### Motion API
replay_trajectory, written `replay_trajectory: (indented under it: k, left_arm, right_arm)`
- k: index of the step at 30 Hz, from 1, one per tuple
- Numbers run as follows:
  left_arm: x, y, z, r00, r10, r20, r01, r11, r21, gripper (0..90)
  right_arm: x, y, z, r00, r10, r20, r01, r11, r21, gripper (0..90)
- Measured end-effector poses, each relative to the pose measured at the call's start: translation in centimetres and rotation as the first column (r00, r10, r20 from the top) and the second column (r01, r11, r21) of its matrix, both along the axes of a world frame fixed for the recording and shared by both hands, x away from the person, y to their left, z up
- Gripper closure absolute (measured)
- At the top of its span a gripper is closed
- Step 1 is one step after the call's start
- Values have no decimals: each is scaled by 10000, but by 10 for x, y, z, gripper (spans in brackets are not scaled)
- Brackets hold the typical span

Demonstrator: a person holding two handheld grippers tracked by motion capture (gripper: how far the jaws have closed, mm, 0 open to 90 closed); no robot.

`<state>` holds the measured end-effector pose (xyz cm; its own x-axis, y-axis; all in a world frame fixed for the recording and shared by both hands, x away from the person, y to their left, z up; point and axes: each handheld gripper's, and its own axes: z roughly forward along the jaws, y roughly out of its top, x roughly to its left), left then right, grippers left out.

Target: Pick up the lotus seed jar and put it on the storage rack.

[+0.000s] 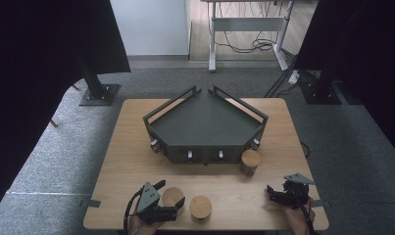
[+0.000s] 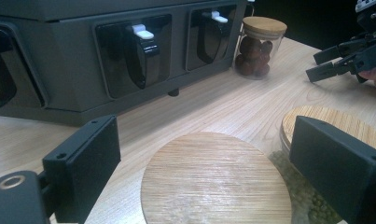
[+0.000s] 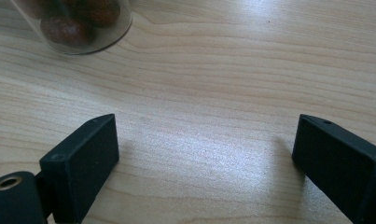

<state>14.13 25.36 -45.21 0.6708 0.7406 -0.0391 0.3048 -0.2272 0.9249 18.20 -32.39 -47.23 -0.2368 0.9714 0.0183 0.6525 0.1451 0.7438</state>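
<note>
Presently, nearest jar (image 2: pixel 216 179): glass, bamboo-lidded, upright on the tabletop (image 1: pixel 136 161) at the near edge, between the jaws of the left gripper (image 1: pixel 173 193).
Feel: likely light yet rigid; glass wall smooth, probably slippery, breakable if knocked over.
Hold point: best across the glass wall below the lid, jaws square to it; lid perhaps loose, so poor for lifting.
Left gripper state: spread wide around the jar, pads apart from it, nothing grasped.
Second jar (image 1: pixel 200 206): just beside, greenish contents, close enough to bump.
Third jar (image 2: pixel 260 46): dark round contents, by the grey rack (image 1: pixel 205 125).
Right gripper (image 1: pixel 271 192): released, empty, over bare wood.
</note>
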Motion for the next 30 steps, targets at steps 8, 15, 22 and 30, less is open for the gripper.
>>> replay_trajectory:
  k: [8,15,22,30]
  left_arm:
    - [0,-2,-2,10000,22,-69,-21,9999,143,85]
    - [1,-3,-4,9999,36,-134,-33,9998,205,85]
    - [1,-3,-5,9998,54,-198,-49,9997,256,85]
    - [1,-3,-7,9996,73,-270,-65,9995,311,85]
  right_arm:
    - [0,0,0,10000,8,-1,-8,10000,0,65]
    - [0,0,0,10000,17,-3,-17,10000,2,65]
    - [0,0,0,10000,26,-10,-26,10000,6,65]
    - [0,0,0,10000,37,-10,-37,10000,6,65]
